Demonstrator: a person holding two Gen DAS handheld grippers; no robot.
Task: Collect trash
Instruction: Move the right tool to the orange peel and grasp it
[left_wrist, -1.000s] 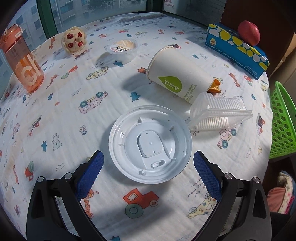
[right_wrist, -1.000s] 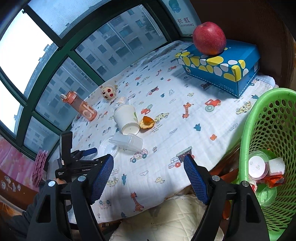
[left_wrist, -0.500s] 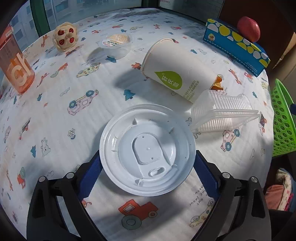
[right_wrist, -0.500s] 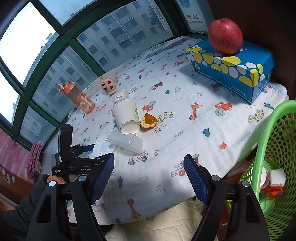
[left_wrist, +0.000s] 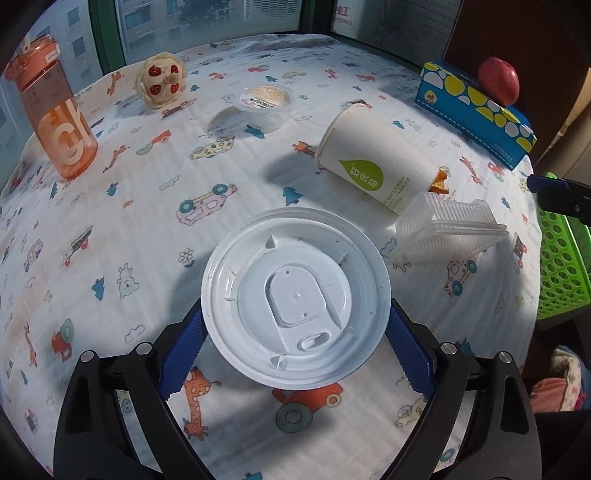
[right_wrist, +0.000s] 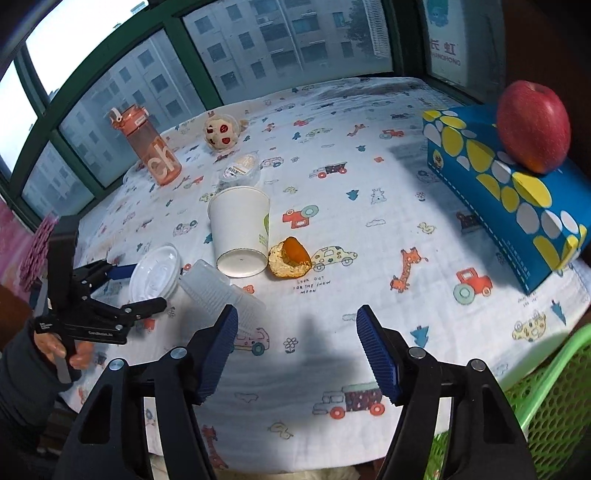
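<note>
On a table draped in a cartoon-print cloth (left_wrist: 155, 229), the left gripper (left_wrist: 295, 328), low in its wrist view, pinches a round white plastic lid (left_wrist: 295, 299) by its rim between wide-set blue pads. Right of the lid lies a clear plastic box (left_wrist: 448, 232); above that a tipped paper cup (left_wrist: 373, 162) rests against an orange peel (right_wrist: 290, 258). In the right wrist view, the right gripper (right_wrist: 295, 350) is narrowing its jaws over bare cloth, with nothing between them. A green basket (right_wrist: 546, 402) sits at lower right.
</note>
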